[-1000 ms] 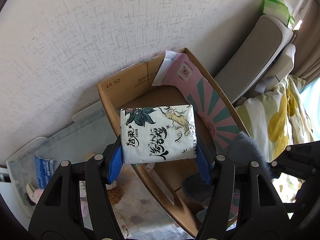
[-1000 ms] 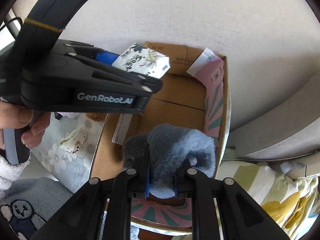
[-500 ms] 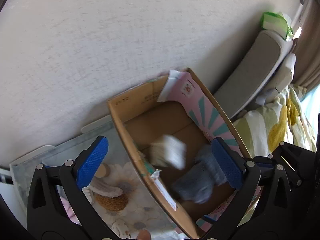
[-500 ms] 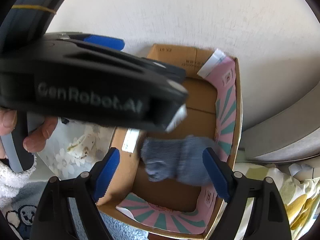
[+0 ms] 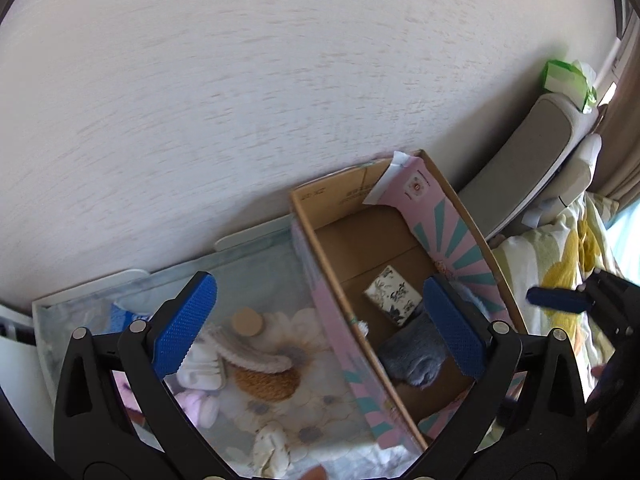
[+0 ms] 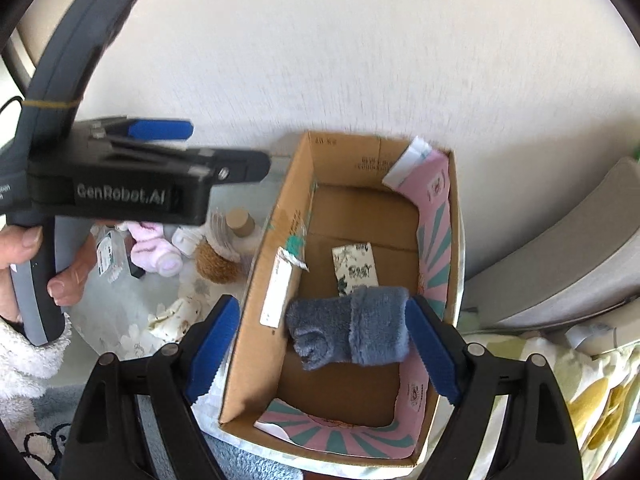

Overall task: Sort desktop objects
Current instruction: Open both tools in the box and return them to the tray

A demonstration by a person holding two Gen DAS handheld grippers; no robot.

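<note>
An open cardboard box stands against the wall. Inside lie a white tissue pack with dark flower print and a fluffy blue-grey sock. My left gripper is open and empty, held above the box's left wall. It also shows in the right wrist view. My right gripper is open and empty above the sock.
On the flowered table cover left of the box lie a brown fuzzy item, a pink sock, white socks, a small round wooden lid. A grey cushion and flowered bedding are to the right.
Both grippers opened. The tissue pack dropped from my left gripper and the blue-grey sock from my right into the box. Both grippers pulled back and up.
</note>
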